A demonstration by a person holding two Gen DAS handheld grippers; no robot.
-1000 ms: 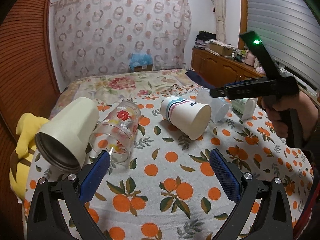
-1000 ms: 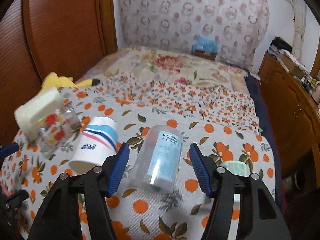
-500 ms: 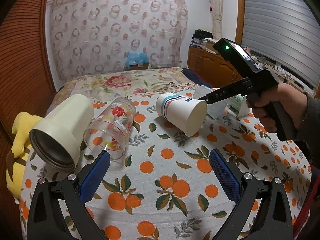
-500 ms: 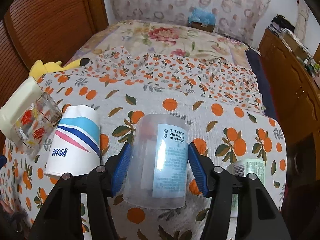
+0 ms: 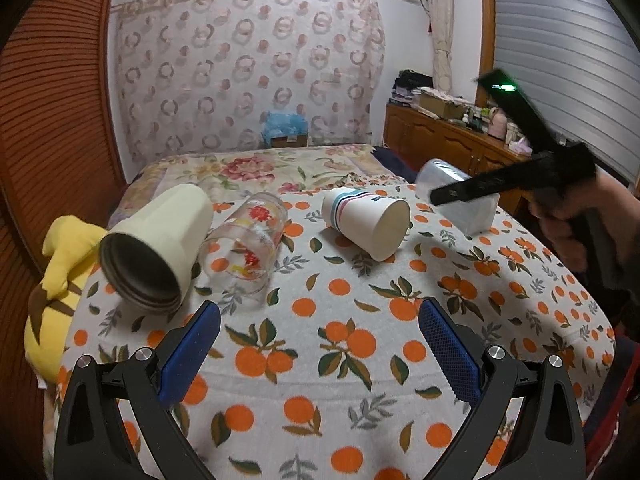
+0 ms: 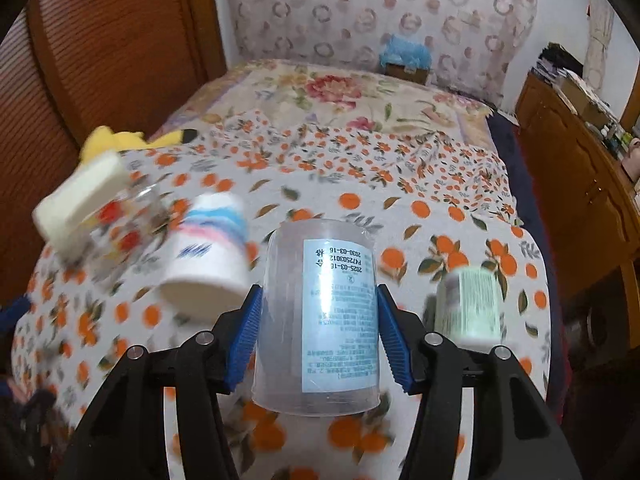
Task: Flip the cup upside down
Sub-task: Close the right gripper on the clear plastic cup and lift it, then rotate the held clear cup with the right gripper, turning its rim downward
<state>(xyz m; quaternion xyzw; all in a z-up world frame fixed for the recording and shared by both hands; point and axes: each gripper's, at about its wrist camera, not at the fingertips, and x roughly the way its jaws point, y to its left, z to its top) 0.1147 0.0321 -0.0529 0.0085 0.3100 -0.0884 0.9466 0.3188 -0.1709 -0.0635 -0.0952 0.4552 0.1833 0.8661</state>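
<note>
My right gripper (image 6: 318, 336) is shut on a clear plastic cup with a pale blue label (image 6: 320, 320) and holds it lifted off the cloth, mouth toward the camera. The same clear cup (image 5: 460, 200) shows in the left wrist view at the right, in the black right gripper (image 5: 500, 184). My left gripper (image 5: 320, 352) is open and empty, low over the orange-print cloth (image 5: 320, 320). A striped paper cup (image 5: 368, 224), a printed glass (image 5: 248, 244) and a cream tumbler (image 5: 156, 248) lie on their sides ahead of it.
A green-labelled cup (image 6: 468, 304) lies right of the held cup. A yellow plush toy (image 5: 60, 264) sits at the left edge by the wooden wall (image 5: 48, 120). A wooden cabinet (image 5: 440, 140) stands at the right.
My right gripper closed on the clear cup and lifted it off the cloth. The left gripper drew back and rose slightly; it stays open.
</note>
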